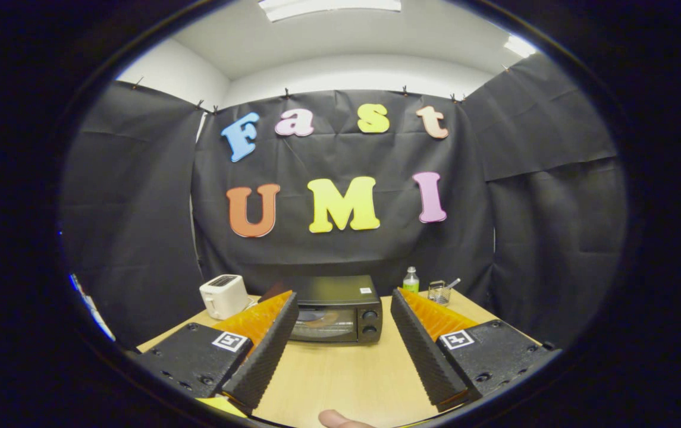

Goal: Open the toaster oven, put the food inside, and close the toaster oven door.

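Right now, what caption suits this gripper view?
Open gripper faces a closed black toaster oven on a wooden table, beside a white toaster.

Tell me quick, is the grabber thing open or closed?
Hand-held gripper: open, holding nothing, fingers spread apart above the table, toaster oven beyond them.

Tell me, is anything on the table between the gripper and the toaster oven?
No. In the gripper view, the open gripper faces the closed toaster oven with just bare wooden table between them.

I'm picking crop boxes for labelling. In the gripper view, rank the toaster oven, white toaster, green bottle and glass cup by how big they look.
1. toaster oven
2. white toaster
3. green bottle and glass cup: too alike to rank.

The open gripper holds nothing.
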Motion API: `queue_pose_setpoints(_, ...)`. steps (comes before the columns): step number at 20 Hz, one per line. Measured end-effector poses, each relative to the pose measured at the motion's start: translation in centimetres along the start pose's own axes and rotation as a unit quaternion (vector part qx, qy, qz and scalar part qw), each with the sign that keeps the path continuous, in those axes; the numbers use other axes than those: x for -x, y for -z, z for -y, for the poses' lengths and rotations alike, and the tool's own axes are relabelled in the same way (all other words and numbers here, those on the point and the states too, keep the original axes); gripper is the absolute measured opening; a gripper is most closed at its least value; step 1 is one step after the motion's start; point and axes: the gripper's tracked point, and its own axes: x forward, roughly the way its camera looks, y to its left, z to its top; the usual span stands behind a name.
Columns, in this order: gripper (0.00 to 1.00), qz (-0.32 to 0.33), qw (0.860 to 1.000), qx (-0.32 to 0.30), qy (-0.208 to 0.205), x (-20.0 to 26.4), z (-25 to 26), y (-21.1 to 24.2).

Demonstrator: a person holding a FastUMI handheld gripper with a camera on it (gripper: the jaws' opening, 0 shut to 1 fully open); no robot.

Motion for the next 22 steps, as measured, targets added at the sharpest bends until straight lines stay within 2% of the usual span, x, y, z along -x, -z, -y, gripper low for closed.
queue_pose_setpoints(14, 1.00, 0.003, 0.999, 0.027, -0.039, 0.5, -2.0, 0.5)
queue_pose_setpoints(22, 1.00, -0.002, 0.998, 0.011, -0.059, -0.2, -1.7, 1.6)
